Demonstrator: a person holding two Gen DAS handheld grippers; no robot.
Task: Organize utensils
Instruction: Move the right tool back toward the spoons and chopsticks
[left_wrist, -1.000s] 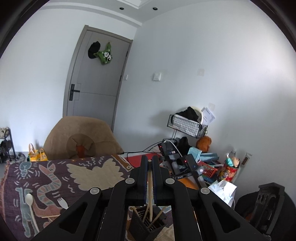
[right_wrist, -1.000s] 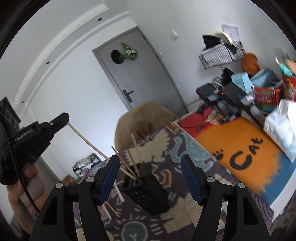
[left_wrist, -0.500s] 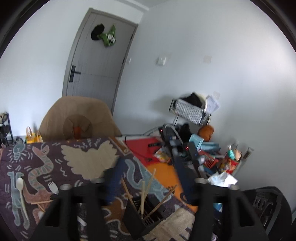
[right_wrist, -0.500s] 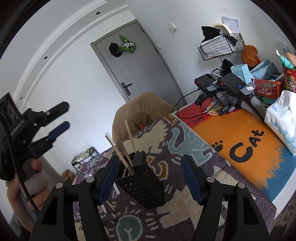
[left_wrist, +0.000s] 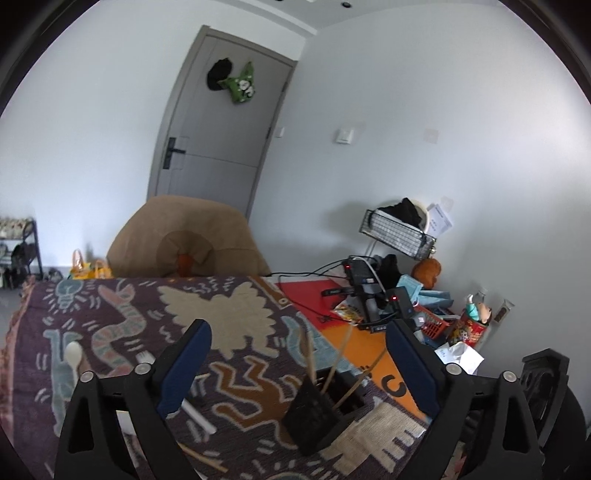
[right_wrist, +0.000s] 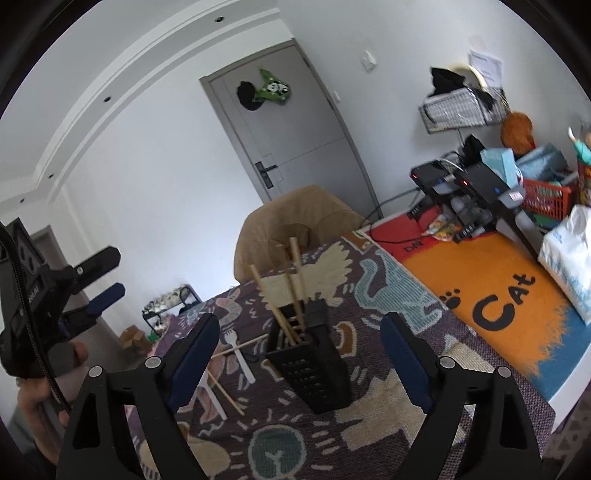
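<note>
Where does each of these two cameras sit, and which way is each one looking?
Left wrist view: sits on the left gripper, looking forward between its open fingers at the black utensil holder with chopsticks; a white spoon lies on the patterned cloth.
Right wrist view: sits on the right gripper, facing the same holder between open fingers; the person's hand holds the left gripper.
Shared: holder, chopsticks, cloth, grey door, tan chair.
</note>
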